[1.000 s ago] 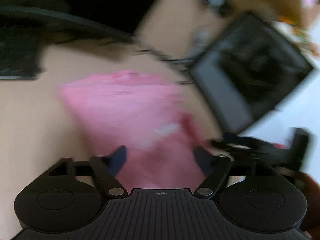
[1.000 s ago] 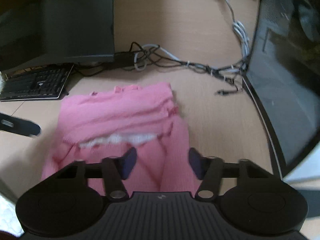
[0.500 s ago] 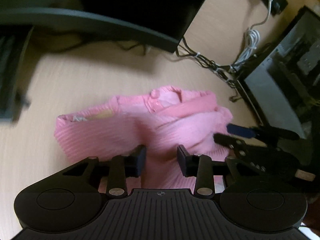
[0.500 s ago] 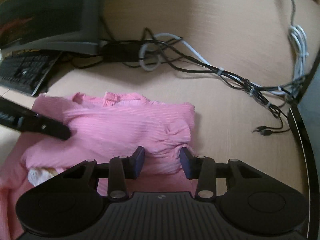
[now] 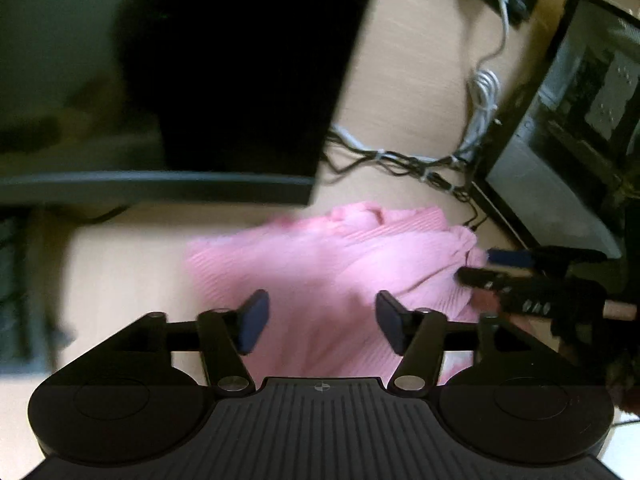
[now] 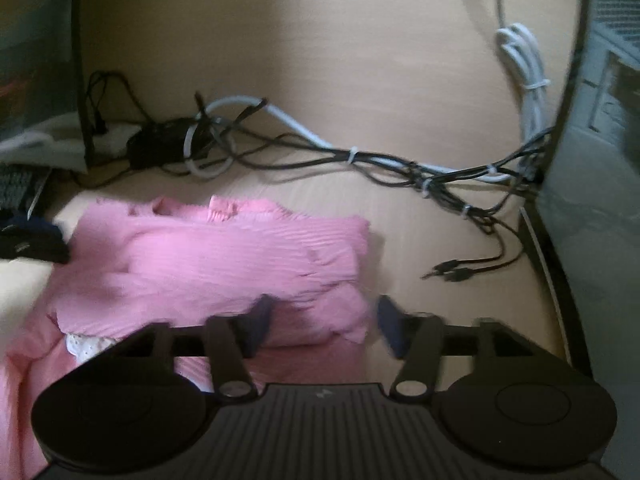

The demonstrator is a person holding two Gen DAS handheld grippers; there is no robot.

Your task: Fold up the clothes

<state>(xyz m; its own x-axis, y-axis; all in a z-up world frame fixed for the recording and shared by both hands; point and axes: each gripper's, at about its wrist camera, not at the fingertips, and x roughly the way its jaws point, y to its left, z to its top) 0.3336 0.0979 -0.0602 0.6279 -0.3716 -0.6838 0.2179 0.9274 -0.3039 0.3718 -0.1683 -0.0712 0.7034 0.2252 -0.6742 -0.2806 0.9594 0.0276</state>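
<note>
Judging by its ribbed, crumpled look, the pink garment (image 6: 224,256) lying bunched at the frame's centre on the desk (image 6: 360,40) is light, soft and floppy, so pinch a doubled edge; your left gripper (image 5: 320,320) and right gripper (image 6: 324,324) both stand wide, holding nothing.

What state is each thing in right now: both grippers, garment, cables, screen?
left gripper: open, nothing held, over the garment.
right gripper: open, nothing held, at the garment's near right edge.
pink garment: partly folded, bunched, lying on the desk.
cable bundle: tangled, tied in places, on the desk behind the garment.
audio plugs: unplugged, loose on the desk.
monitor: screen dark.
</note>
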